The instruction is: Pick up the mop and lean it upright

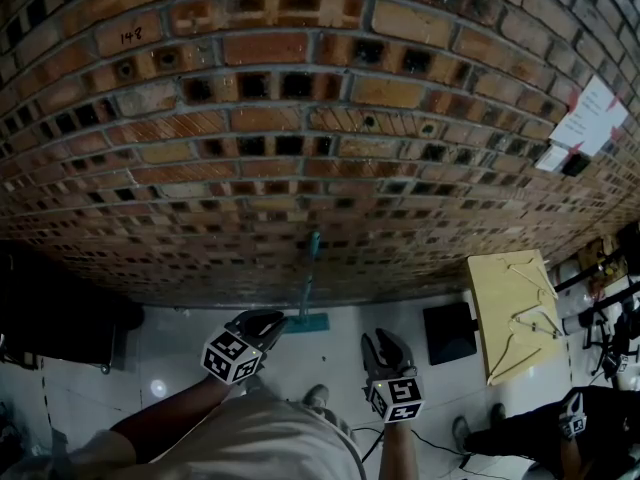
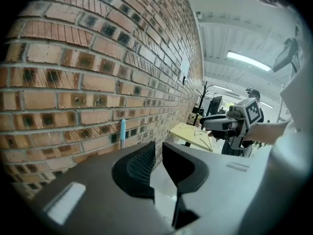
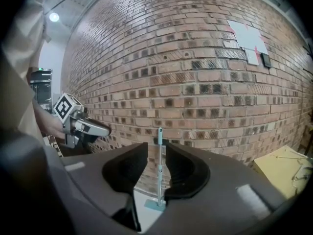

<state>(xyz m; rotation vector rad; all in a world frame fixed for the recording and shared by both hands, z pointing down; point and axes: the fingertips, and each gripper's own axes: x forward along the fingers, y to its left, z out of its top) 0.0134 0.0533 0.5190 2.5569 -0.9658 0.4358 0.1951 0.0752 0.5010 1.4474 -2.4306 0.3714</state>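
1. Teal mop (image 1: pixel 307 286): it stands upright at 12 o'clock from me. Its flat head is down on the white tiled floor (image 1: pixel 340 353) and its handle leans against the brick wall (image 1: pixel 300 118). Nothing holds it.
2. My left tool (image 1: pixel 270 320) hovers just beside the mop head, at about 7 o'clock of it in the head view, and I see no contact. In the left gripper view the left tool (image 2: pixel 158 151) has its jaws a narrow slit apart with only floor showing between them, so it is empty. The top of the mop (image 2: pixel 122 131) shows beyond, at about 10 o'clock of the jaws.
3. My right tool (image 1: pixel 383 343) sits at about 4 o'clock of the mop head, apart from it. In the right gripper view the right tool (image 3: pixel 157 146) also has its jaws slightly apart. The mop (image 3: pixel 159 165) lines up in the gap but stands far beyond, against the wall, and the pads press on nothing.
4. Step in hand, as I judge it: the lean looks done and both tools are free, so this is the check that the mop holds on its own.
5. The next move calls for drawing both tools straight toward 6 o'clock without brushing the handle. I would watch whether the head slides on the smooth tiles. If it does, I would take the handle at mid-height and set it steeper.
6. Further out, a pale wooden board (image 1: pixel 510 313) leans at 3 o'clock with a dark mat (image 1: pixel 448 333) beside it. Both are well clear of the mop.
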